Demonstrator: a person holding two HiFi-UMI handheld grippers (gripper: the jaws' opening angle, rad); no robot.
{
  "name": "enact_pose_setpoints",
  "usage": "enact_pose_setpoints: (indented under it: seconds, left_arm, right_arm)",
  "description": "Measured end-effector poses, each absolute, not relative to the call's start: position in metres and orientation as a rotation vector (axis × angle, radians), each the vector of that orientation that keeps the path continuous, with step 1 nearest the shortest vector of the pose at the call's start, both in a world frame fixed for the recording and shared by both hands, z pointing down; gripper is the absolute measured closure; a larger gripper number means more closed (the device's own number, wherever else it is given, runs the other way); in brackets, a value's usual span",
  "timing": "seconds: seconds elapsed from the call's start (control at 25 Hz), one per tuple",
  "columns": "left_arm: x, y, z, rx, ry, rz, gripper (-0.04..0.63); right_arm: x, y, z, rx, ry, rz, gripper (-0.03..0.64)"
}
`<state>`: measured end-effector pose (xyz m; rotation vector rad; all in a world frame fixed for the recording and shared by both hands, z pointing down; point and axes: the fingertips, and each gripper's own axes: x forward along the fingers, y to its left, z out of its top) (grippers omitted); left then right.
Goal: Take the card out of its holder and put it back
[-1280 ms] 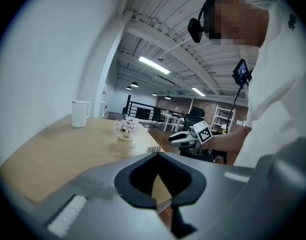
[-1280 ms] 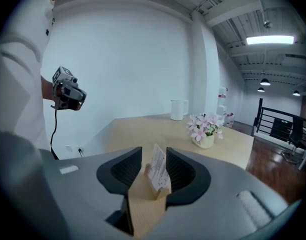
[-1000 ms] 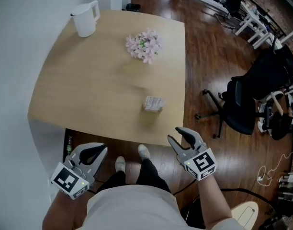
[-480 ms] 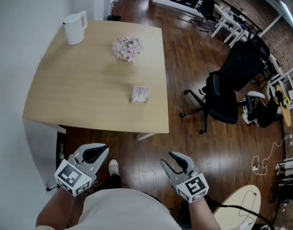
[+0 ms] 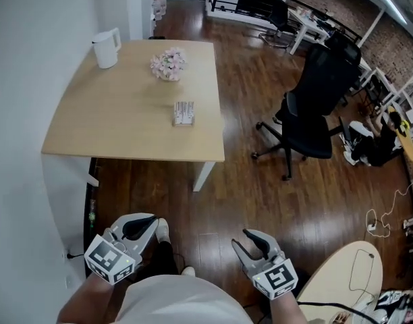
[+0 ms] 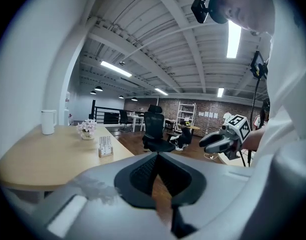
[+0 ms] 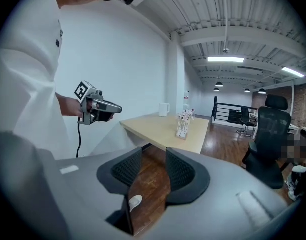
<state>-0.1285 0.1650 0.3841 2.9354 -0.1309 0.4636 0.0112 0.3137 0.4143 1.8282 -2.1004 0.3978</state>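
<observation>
Pale-wood counter [image 5: 112, 120] carries the card holder [image 5: 184, 113] near its right edge, well ahead of both empty tongs. Left tongs [image 5: 151, 221] are closed, right tongs [image 5: 244, 239] parted; neither is plainly nearer.

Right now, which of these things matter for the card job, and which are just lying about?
For the job:
- card holder on the table
- left gripper, shut
- right gripper, open

Just lying about:
- white jug
- flowers
- office chair
</observation>
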Motion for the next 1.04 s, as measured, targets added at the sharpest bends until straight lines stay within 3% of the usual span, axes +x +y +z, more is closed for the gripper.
enact_pose_setpoints:
  seconds: [0.32, 1.04]
  left_arm:
    - [-0.154, 0.253, 0.388, 2.947, -0.107, 0.495, 0.591]
    - [-0.203, 0.303, 0.381, 2.958, -0.138, 0.534, 0.591]
  right_arm:
    - [-0.012, 0.403, 0.411, 1.875, -2.094, 0.372, 0.468]
    - [-0.061, 0.445, 0.412, 1.883, -2.134, 0.355, 0.48]
